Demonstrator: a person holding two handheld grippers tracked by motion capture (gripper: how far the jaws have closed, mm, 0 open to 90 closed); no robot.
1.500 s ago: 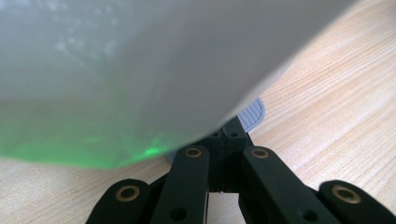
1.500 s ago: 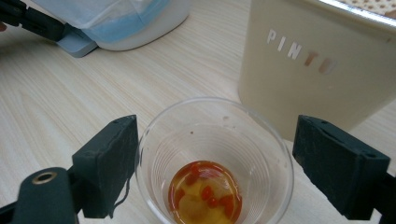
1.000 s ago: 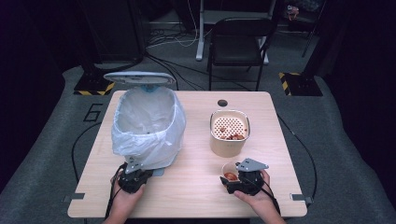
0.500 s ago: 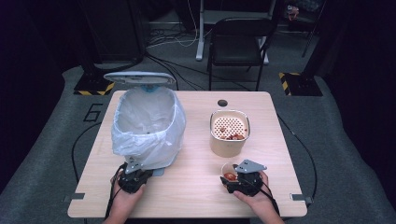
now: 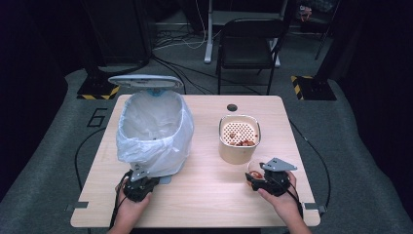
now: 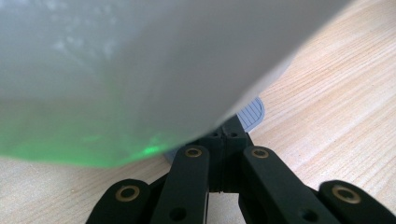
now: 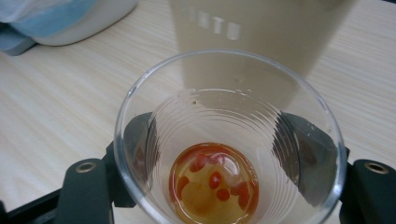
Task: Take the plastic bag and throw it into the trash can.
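A clear plastic cup (image 5: 256, 168) (image 7: 215, 179) with a little amber liquid and red bits at its bottom stands in front of a beige container (image 5: 238, 146) (image 7: 261, 32). My right gripper (image 5: 255, 177) (image 7: 229, 154) is at the table's front right. Its jaws have just been closing and now press on the cup's two sides. A bin lined with a white bag (image 5: 153, 126) (image 6: 140, 70) has its lid (image 5: 145, 81) up. My left gripper (image 5: 141, 179) (image 6: 223, 135) is shut, its tips at the bin's grey pedal (image 6: 251, 112) under the bag.
The beige container carries a perforated strainer insert (image 5: 238, 130) with red-brown bits on it. A dark round hole (image 5: 232, 107) sits near the table's far edge. A black chair (image 5: 249, 44) and cables lie beyond the table (image 5: 209, 195).
My right gripper has shifted to the right and a little away from the front edge, taking the cup with it. The left gripper and the bin have stayed still.
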